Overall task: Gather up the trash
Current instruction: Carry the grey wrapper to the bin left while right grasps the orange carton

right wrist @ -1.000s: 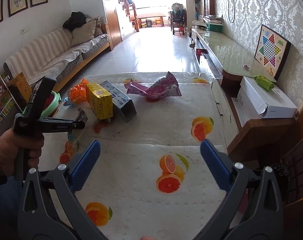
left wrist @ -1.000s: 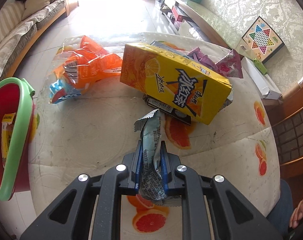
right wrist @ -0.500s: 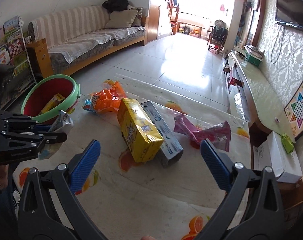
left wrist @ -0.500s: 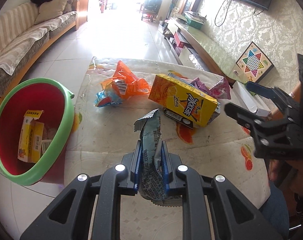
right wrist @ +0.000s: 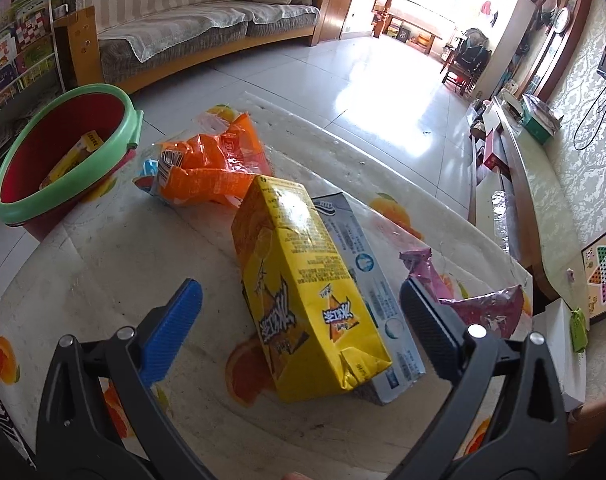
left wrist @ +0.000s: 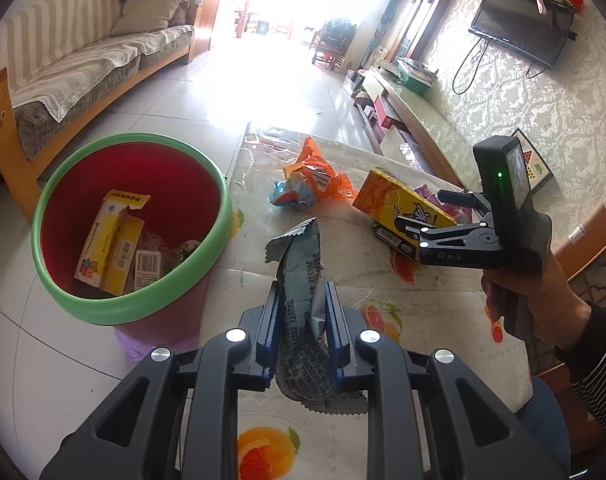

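Left gripper [left wrist: 299, 328], jaws clamped on the grey wrapper [left wrist: 301, 292], has swung toward the bin [left wrist: 131, 220]; right gripper [right wrist: 299, 320], jaws apart, now straddles the yellow carton [right wrist: 303, 280].

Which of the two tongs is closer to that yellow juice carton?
Right. The right tongs hang open around the yellow juice carton, one finger on each side. The left tongs, shut on a grey wrapper, sit farther back, toward the bin.

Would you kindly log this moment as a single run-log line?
left gripper: shut on grey wrapper | right gripper: open around yellow carton | red bin: holds boxes | stage: wrapper not yet binned
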Motion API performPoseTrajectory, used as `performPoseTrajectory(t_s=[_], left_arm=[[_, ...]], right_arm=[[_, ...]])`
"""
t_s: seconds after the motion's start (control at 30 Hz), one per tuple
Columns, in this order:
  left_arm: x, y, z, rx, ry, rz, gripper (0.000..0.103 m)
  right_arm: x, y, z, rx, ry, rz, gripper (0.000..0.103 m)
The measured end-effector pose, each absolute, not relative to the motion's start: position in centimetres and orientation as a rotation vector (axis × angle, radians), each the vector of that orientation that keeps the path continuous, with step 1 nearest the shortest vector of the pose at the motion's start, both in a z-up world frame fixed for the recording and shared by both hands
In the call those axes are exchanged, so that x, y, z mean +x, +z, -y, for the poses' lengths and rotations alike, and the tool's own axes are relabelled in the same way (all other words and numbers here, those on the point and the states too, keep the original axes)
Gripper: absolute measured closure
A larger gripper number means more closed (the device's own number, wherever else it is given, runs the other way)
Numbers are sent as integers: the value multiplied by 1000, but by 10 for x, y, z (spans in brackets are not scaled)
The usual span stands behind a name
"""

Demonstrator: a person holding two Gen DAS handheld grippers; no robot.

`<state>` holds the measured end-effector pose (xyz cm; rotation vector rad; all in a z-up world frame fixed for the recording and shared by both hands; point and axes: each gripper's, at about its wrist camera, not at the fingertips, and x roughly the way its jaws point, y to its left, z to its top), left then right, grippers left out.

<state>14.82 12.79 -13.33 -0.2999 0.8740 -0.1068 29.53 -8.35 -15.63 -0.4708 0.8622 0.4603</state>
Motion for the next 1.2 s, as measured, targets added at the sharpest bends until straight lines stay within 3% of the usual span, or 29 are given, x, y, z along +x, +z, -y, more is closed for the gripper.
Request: performPoseTrajectory(t_s=[0.2, 0.5, 0.57, 0.6, 0.7, 0.77, 0.8, 0.83, 0.87, 0.9, 0.93, 1.2], left_arm=[[146, -129, -133, -312, -111, -851, 84], [141, -127, -131, -299, -124, -840, 84], [142, -127, -132, -301, -123, -840, 84], [143, -127, -131, -300, -123, -839, 84], [145, -128, -128, -303, -129, -842, 83], [146, -128, -124, -294, -136, -844, 83], [146, -126, -122, -292, -143, -841, 83], [146, -125, -120, -287, -148, -838, 83], [146, -124, -118, -278, -152, -836, 82], [146, -123, -118, -274, -156, -836, 82], [146, -123, -117, -270, -155, -839, 81], [147, -124, -115, -264, -148, -848, 81]], right_arm=[[290, -158, 78, -526, 435, -866, 54], [264, -122, 108, -364, 466, -834, 61], [257, -115, 115, -349, 453, -826, 95], [254, -112, 118, -337, 440, -822, 102], [247, -111, 124, -330, 427, -833, 102], [247, -119, 127, -332, 417, -868, 102], [247, -123, 130, -315, 418, -885, 95], [247, -126, 133, -295, 417, -896, 66], [245, -126, 138, -282, 409, -884, 45], [241, -124, 141, -273, 409, -852, 16], [238, -122, 142, -269, 421, -826, 10], [252, -154, 119, -453, 453, -898, 9]])
